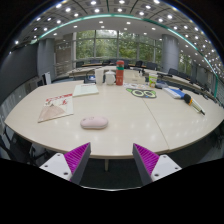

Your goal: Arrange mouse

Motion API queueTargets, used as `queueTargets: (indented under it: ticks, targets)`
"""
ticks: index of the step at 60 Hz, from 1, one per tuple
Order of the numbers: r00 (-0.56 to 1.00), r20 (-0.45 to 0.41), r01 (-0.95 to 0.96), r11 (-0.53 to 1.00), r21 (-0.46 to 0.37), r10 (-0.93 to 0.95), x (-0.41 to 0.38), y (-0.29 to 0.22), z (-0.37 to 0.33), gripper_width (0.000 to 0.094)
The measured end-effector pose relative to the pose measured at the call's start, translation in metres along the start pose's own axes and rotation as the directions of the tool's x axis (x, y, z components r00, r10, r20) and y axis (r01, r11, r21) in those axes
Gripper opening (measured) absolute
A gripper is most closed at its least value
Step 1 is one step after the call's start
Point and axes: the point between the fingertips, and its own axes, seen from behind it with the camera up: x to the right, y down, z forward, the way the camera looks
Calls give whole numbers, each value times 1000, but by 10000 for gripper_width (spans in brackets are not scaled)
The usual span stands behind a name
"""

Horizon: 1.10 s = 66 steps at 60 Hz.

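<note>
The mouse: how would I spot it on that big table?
Start at the large pale round-edged table and look just beyond the open gripper. The small whitish oval computer mouse lies alone there, right of a flat papers stack, low and rounded.

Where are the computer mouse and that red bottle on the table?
Pale pink oval computer mouse [94, 122], gripper view, middle of its rounded top.
Red bottle [119, 75], gripper view, middle of its body.

A large pale table [130, 125] with a rounded edge carries everything. A light-coloured mouse [94, 122] lies on it near the front edge. To its left lies a booklet [55, 108], farther back a paper sheet [86, 90], and a red bottle [119, 74] stands upright.
</note>
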Motion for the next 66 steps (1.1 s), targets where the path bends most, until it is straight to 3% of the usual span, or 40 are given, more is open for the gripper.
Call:
queueTargets:
  ticks: [16,44,49,59,66]
  targets:
    - [999,10,32,999,-17,-32,-38,-19,96,855]
    - [998,-8,54,999,-2,-54,-35,-77,190,848]
    - [998,9,59,998,-4,-59,-35,-85,204,783]
    - [997,62,41,999,-16,-40,-41,-95,224,490]
    - [996,72,63,997,-35,-61,-43,-97,230,431]
